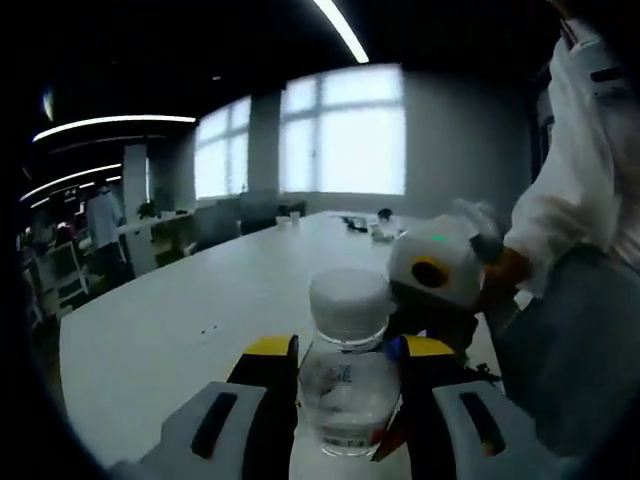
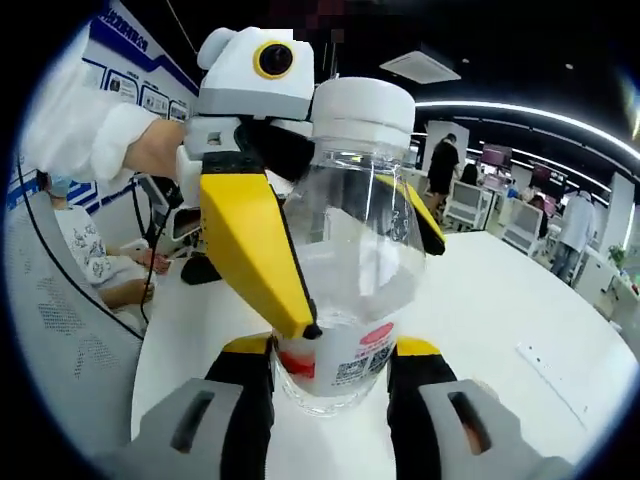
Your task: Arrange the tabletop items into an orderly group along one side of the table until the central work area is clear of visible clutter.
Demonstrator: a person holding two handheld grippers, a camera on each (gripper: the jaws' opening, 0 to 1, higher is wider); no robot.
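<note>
Bottle (image 2: 355,250) sat above the white table (image 1: 180,320), clamped between both my grippers: left gripper (image 1: 345,400) closed on its body, right gripper (image 2: 330,375) closed near its label. I judged that pulling them apart could crush or drop it. Its base was hidden, so whether it touched the table was unclear

Around bottle (image 2: 352,250): both grippers' jaws press its sides, no gap to pass
Table (image 1: 170,320) left and ahead: bare, open
Far end: small clutter (image 1: 365,226)
Right edge: person's sleeve (image 1: 570,170) blocks
</note>
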